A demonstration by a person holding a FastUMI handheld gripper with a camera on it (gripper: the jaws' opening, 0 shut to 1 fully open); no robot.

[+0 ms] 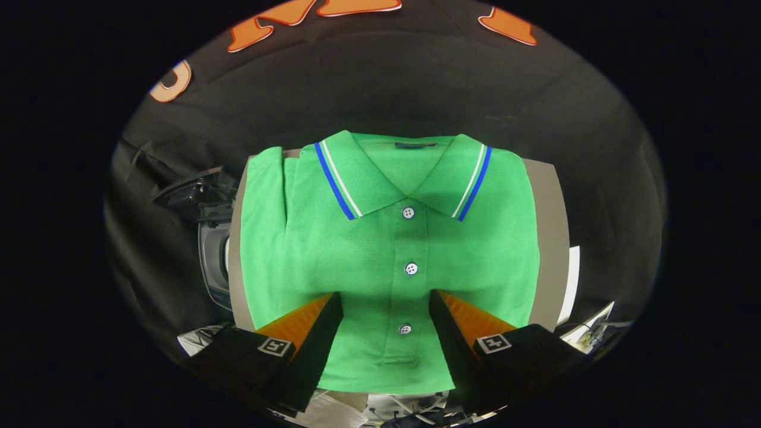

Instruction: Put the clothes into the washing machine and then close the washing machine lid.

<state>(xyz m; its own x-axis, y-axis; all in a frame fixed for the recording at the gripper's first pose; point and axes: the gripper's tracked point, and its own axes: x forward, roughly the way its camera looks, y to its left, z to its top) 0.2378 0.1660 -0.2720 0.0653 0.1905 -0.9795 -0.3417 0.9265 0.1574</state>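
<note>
Green polo shirt (386, 249) folded flat, blue-white collar stripes, three buttons; fingers (386, 309) spread wide over lower placket.

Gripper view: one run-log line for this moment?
hand-held gripper: open, fingers either side of placket | shirt: folded, on table | not grasped

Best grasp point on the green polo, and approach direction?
Probably the near hem of the polo, at the button placket. It lies folded flat, so come from above and pinch a fold there. The hand-held gripper is open, straddling the lowest button.
</note>
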